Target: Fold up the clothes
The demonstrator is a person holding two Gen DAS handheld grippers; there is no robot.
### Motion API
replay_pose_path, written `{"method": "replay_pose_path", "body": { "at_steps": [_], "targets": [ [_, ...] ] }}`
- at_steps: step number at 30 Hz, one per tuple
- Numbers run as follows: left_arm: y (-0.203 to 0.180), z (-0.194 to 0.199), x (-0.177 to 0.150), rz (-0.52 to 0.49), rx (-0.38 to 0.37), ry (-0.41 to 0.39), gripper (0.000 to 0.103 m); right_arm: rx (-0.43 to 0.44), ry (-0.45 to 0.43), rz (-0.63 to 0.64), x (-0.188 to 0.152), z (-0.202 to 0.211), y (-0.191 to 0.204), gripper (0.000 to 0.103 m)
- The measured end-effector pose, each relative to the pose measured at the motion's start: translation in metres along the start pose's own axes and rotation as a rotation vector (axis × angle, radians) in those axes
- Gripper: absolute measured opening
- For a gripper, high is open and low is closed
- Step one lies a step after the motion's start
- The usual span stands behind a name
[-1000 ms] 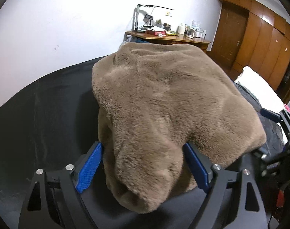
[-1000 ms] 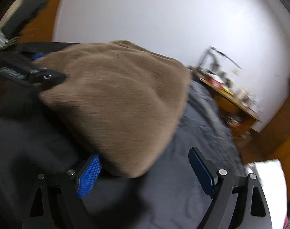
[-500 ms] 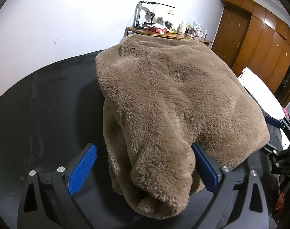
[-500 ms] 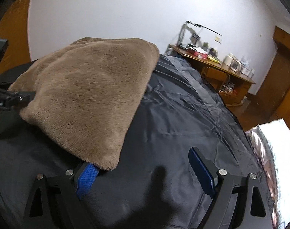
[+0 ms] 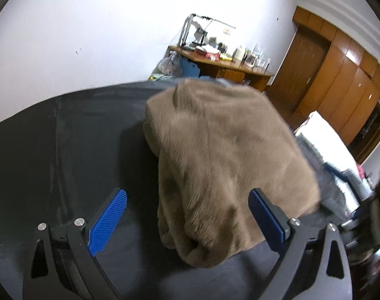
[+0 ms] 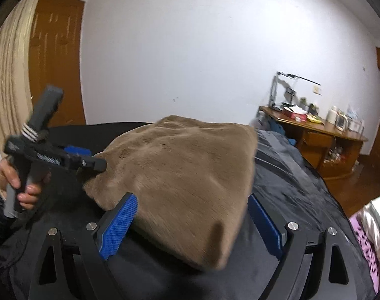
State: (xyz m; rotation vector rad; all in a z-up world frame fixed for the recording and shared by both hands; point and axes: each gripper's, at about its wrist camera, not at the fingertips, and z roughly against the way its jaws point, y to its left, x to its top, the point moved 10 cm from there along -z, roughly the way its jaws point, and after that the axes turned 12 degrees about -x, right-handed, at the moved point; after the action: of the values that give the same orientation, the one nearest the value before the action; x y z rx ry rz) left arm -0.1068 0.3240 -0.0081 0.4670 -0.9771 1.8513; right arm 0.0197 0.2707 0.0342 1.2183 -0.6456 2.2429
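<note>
1. Between your left gripper's point(image 5: 187, 221) fingers lies the near end of the fleece point(image 5: 222, 155), a brown folded bundle resting on the dark cover point(image 5: 65, 137). Neither blue pad presses it; the left pad stands well apart, the right pad just beside the pile. The jaws have just been opening, and the fleece is released.
2. Between your right gripper's point(image 6: 191, 225) fingers sits the fleece's near corner point(image 6: 185, 175). Both pads stand just beside it, with no pinch visible; the gripper is spread wide and grasps nothing.
3. Judgement: the bundle lies flat with layers stacked, so a fold looks just laid down, and the open jaws suit letting it settle.
4. Both grippers point forward and downward over the bundle's near edge, tilted rather than level.
5. Your left hand point(image 6: 17, 182) shows in the right view, clenched round its tool's handle beside the fleece's far-left corner.
6. Blur softens the near edges; contact there is uncertain.
</note>
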Motion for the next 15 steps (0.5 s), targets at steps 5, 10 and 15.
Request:
{"method": "replay_pose_path", "body": {
  "at_steps": [5, 10, 15],
  "targets": [
    [-0.006, -0.005, 0.043, 0.046, -0.125, -0.001, 0.100, 0.037, 0.017, -0.043, -0.002, -0.029, 0.022, 0.092],
    [-0.003, -0.034, 0.085, 0.163, -0.282, 0.024, 0.099, 0.048, -0.010, -0.138, -0.002, -0.036, 0.016, 0.092],
    [0.016, -0.085, 0.092, 0.273, -0.279, 0.112, 0.099, 0.067, -0.018, -0.194, 0.000, -0.036, 0.010, 0.092]
  ]
}}
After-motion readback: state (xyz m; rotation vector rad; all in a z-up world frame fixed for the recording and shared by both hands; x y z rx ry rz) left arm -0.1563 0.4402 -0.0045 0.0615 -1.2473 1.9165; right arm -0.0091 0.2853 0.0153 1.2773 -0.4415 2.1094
